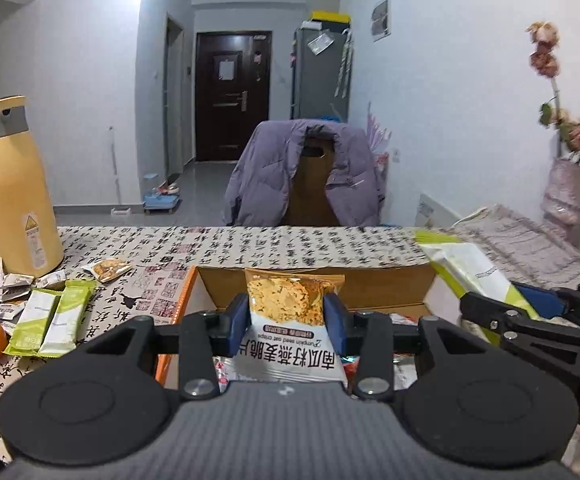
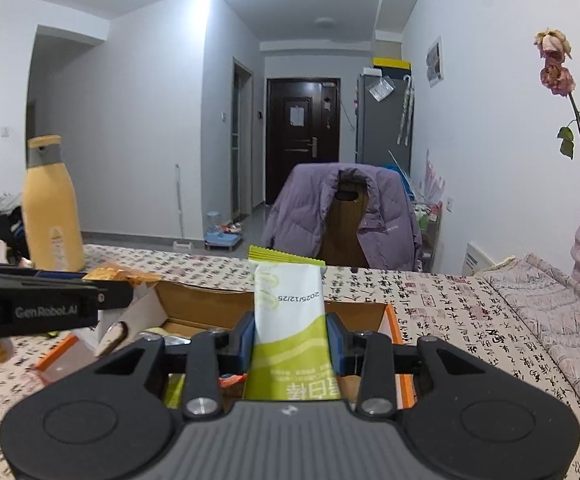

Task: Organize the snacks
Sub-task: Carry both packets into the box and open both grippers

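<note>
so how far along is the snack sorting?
Partly done: some packets already lie in the cardboard box. In hand: left hand-held gripper holds a crisps packet, right hand-held gripper a green bar. Left: the green bars and small packets on the table.

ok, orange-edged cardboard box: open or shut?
Open. The orange-edged cardboard box has no lid over it; its brown inner walls and wrappers inside show.

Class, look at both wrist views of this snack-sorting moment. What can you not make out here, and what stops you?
- Cardboard box contents: left wrist view, hidden behind the left gripper and its crisp packet.
- Green bar wrapper lower label: right wrist view, cut off by the right gripper body.
- Small packets by the yellow bottle: left wrist view, print too small.
- Vase: blurred, at the edge.
</note>
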